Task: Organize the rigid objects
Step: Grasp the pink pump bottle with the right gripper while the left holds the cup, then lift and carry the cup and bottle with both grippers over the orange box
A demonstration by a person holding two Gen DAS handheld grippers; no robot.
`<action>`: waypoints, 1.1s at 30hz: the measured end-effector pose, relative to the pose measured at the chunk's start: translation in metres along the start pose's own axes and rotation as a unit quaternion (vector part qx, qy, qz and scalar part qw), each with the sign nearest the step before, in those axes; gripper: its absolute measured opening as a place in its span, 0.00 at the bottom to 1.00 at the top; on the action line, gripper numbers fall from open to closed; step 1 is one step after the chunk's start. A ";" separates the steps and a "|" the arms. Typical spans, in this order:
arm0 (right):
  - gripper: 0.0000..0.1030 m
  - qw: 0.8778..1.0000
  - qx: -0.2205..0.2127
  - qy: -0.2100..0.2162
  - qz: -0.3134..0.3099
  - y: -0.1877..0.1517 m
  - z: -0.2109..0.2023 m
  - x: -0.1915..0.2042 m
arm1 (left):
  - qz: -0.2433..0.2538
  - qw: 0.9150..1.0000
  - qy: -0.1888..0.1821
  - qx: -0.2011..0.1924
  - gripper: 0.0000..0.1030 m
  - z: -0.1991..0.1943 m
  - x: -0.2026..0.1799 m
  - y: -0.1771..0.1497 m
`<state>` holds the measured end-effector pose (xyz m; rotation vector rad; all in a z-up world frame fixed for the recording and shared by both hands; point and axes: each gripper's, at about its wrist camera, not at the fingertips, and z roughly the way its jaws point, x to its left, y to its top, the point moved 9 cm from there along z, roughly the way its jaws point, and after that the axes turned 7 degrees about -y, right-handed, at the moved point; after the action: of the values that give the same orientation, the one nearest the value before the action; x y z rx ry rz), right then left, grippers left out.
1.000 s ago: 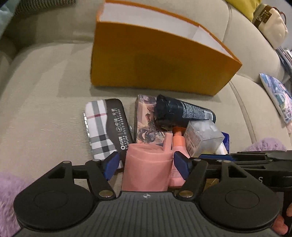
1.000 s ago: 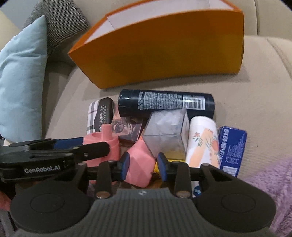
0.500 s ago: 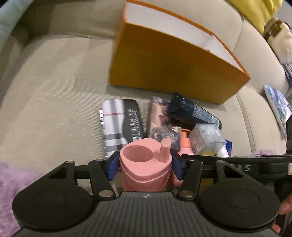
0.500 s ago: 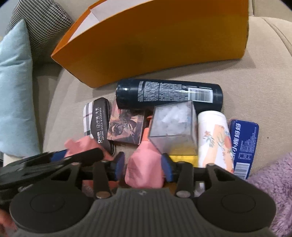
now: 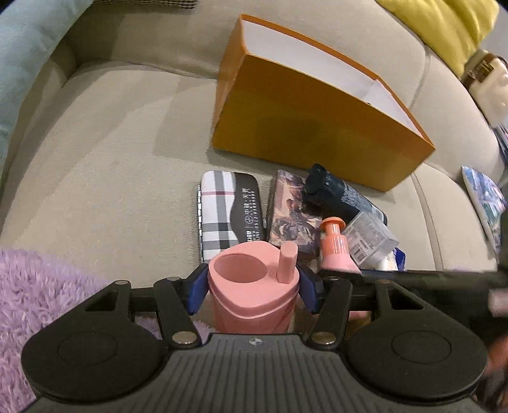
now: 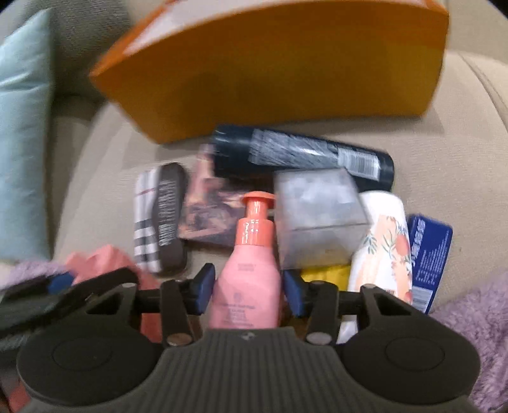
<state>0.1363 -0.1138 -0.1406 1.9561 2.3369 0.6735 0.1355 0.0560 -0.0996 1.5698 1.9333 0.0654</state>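
My left gripper (image 5: 253,287) is shut on a pink cup with a straw post (image 5: 254,286), held upright above the sofa seat. My right gripper (image 6: 247,290) is shut on a pink pump bottle (image 6: 249,267); the bottle also shows in the left wrist view (image 5: 336,247). An open orange box (image 5: 304,127) stands behind the pile, also in the right wrist view (image 6: 279,70). On the seat lie a plaid case (image 5: 222,213), a picture card box (image 5: 292,213), a dark blue can (image 6: 301,155), a clear cube box (image 6: 317,216), a floral white bottle (image 6: 384,251) and a blue tin (image 6: 428,251).
A beige sofa seat (image 5: 111,152) holds everything. A purple fluffy blanket (image 5: 41,292) covers the near edge. A light blue cushion (image 6: 22,127) leans at the left. A yellow cushion (image 5: 444,22) and a cream bag (image 5: 489,82) sit at the far right.
Both grippers have lifted and pulled back with their pink objects. The cup has tipped upright in my left gripper. The pump bottle has come up from the pile in my right gripper.
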 end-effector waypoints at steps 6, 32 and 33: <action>0.45 0.995 -0.037 0.010 -0.094 -0.005 -0.009 0.023 | -0.039 0.999 -0.007 -0.003 0.65 -0.006 0.006 0.003; 0.24 0.982 -0.056 0.021 -0.179 0.023 0.024 0.063 | -0.103 0.994 -0.032 -0.016 0.65 0.002 0.024 0.016; 0.24 0.982 -0.062 0.023 -0.177 0.021 0.019 0.062 | -0.105 0.994 -0.033 -0.018 0.65 0.000 0.023 0.017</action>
<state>0.1486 -0.0472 -0.1352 1.4356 2.5068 0.8137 0.1480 0.0817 -0.1031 1.3213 2.0211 -0.0388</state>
